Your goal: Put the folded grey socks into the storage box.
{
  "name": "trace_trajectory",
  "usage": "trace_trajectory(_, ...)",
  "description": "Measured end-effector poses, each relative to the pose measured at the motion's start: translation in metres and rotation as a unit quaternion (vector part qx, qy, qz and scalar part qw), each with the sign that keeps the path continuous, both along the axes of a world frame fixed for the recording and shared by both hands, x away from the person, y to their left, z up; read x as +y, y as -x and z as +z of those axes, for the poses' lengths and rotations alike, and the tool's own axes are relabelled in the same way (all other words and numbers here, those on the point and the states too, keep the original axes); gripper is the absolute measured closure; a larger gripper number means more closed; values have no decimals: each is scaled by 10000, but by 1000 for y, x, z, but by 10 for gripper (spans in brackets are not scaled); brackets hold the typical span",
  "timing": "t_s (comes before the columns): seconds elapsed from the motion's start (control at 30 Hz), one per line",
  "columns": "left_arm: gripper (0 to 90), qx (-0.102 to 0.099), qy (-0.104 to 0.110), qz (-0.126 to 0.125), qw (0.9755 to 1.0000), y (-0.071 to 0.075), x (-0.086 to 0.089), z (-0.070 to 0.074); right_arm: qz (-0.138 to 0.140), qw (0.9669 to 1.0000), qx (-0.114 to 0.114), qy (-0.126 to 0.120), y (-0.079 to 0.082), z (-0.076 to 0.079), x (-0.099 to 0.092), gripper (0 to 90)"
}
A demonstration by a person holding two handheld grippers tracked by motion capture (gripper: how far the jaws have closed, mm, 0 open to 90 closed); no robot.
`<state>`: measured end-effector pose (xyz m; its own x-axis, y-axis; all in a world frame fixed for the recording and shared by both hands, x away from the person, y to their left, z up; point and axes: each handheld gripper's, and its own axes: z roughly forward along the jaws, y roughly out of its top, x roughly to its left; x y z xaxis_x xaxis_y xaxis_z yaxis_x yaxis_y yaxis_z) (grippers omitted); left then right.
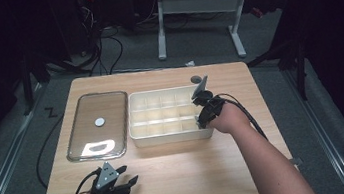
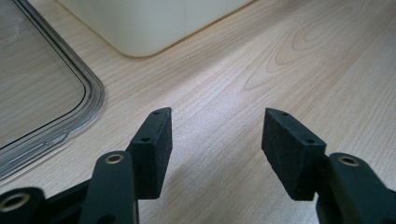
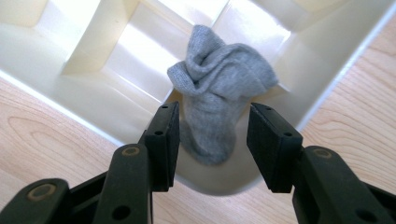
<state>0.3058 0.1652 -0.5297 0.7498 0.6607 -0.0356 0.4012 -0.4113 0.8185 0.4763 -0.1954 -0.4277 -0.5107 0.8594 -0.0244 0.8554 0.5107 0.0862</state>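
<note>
So there's one cream plastic divider box [image 1: 168,111] sitting in the middle of the wooden table [image 1: 190,175], and it's looking like a grid of twelve little compartments, three rows of four as far as I can count from the high view. One clear lid [image 1: 97,125] is lying flat just to the left of it, with a single small round white sticker or knob in its middle, and I'm not seeing any readable writing or brand on anything. One grey sock [image 3: 223,100] is sitting bunched up in the box's corner compartment, the one at the near right end, partly draping over the rim there; the other compartments in view are looking bare. Two grippers going here. The right gripper [image 3: 212,135] is hanging just over that corner of the box [image 3: 98,88], its black jaws standing apart on either side of the sock with visible gaps, so the pads aren't pressing on it. The left gripper [image 2: 215,140] is resting low at the near left of the table [image 2: 280,70], well apart from the sock, jaws spread wide with nothing but bare wood between them; the rounded edge of the lid [image 2: 70,107] and a corner of the box [image 2: 154,23] are showing just ahead of it.
</note>
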Motion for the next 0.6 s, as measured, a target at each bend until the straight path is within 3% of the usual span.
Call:
trace_trajectory(0.27,435,36,60,15,10000,-1,1,-1,2,9998,-196,-86,0,16,-1,577)
trace_trajectory(0.5,436,40,98,9,9999,-1,1,0,1,9997,-233,-82,-4,14,0,661)
trace_trajectory(0.6,436,65,103,29,9999,-1,1,0,17,9998,-211,-41,-8,10,3,736)
